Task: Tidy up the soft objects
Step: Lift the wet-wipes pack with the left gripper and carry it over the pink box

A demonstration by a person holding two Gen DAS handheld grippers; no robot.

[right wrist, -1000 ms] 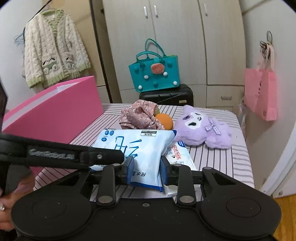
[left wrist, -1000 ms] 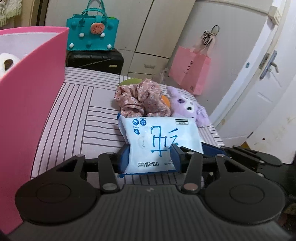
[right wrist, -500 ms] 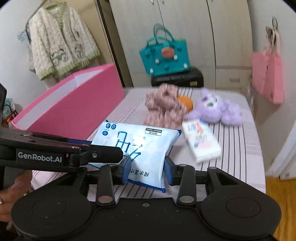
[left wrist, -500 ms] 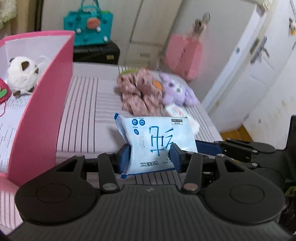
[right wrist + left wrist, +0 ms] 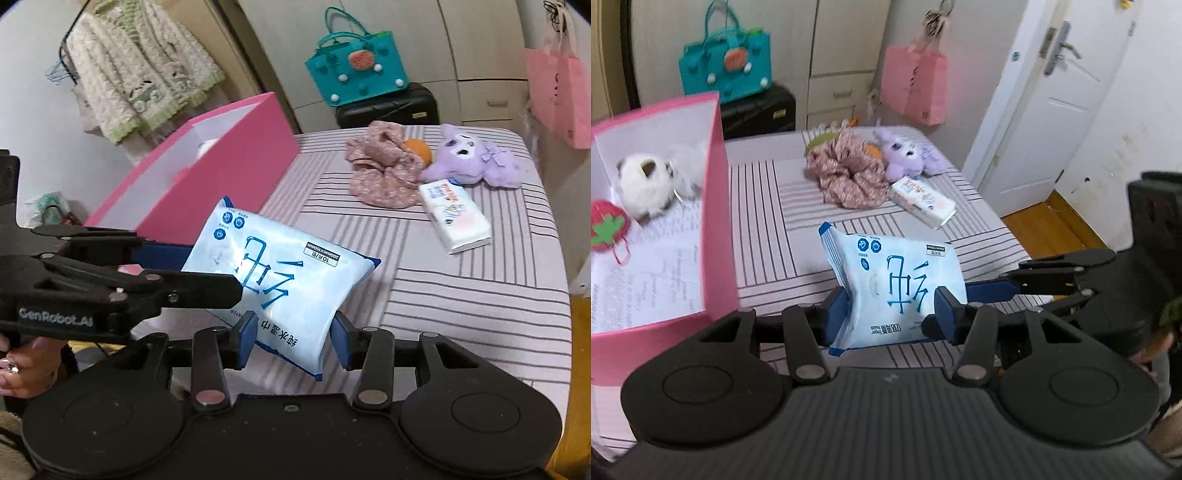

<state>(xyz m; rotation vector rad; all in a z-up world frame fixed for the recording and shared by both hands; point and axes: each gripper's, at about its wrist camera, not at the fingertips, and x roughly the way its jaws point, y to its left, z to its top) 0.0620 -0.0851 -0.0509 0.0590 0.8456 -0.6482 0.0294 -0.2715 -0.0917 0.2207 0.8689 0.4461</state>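
1 striped table (image 5: 764, 206), pink box (image 5: 716, 229), white door (image 5: 1045, 110)

A pale blue wet-wipe packet (image 5: 892, 291) carries darker blue lettering and dark blue edges. The open cardboard box (image 5: 236, 173) is pink outside and white inside. The bed's cover (image 5: 461, 295) is lilac-pink with thin dark stripes. A crumpled cloth (image 5: 849, 175) looks pink, perhaps floral-printed. The plush toy (image 5: 476, 162) is purple.
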